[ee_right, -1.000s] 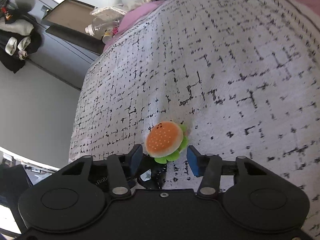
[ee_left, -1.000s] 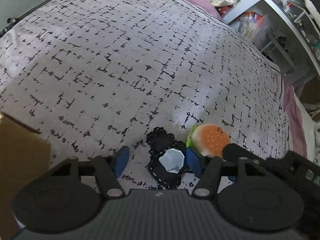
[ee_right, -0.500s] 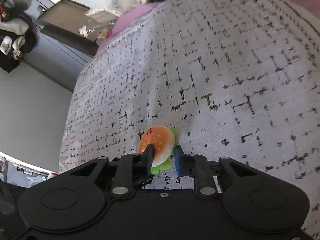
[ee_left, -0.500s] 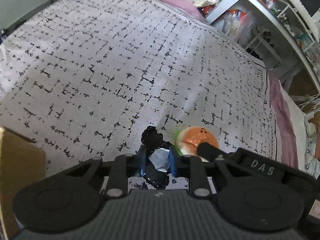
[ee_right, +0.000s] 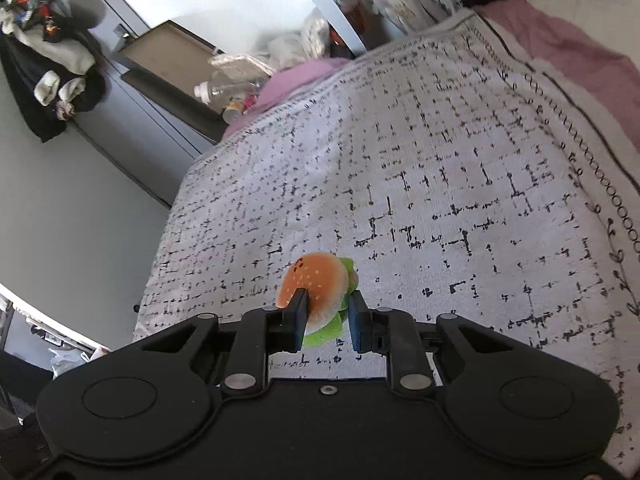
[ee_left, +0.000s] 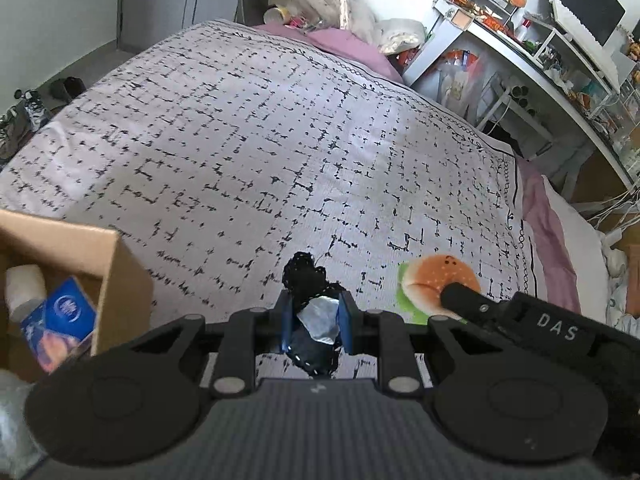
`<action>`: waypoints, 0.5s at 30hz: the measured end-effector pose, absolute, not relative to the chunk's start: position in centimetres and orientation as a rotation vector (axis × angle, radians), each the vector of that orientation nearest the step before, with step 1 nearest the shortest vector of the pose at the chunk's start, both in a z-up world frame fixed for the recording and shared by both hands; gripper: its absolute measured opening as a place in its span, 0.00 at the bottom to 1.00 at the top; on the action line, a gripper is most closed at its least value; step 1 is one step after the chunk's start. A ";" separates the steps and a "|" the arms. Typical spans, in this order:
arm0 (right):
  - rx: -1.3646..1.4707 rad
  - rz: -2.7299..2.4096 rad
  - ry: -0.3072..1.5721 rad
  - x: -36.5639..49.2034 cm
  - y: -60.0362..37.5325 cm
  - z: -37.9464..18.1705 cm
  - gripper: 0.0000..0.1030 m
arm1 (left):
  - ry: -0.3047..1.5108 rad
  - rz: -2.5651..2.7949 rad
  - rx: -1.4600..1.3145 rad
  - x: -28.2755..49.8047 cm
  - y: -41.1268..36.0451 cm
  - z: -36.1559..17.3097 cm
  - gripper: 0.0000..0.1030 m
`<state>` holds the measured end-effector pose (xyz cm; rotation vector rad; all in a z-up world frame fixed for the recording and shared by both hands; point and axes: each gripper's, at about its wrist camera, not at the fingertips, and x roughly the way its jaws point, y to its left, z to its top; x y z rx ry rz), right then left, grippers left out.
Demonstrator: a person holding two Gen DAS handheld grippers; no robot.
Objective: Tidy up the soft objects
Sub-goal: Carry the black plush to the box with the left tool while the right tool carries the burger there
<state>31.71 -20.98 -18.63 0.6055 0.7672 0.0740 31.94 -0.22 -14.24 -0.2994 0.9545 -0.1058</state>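
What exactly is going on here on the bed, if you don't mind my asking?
A person is tidying soft toys off a white bedspread with a black dash pattern, holding a gripper in each hand. The left gripper is shut on a small black plush toy with a pale grey patch. The right gripper is shut on an orange-and-green plush hamburger. An open cardboard box that already holds a few items sits to the left.
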 end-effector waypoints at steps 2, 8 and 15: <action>0.596 0.080 0.750 31.0 -20.9 -18.0 0.21 | 0.945 -0.104 -0.298 31.2 0.0 -13.7 0.22; 0.554 0.108 0.720 28.9 -20.5 -16.8 0.21 | 0.906 -0.100 -0.306 29.2 0.8 -11.8 0.22; 0.507 0.133 0.689 26.9 -19.6 -15.2 0.21 | 0.873 -0.086 -0.320 27.0 2.1 -10.0 0.22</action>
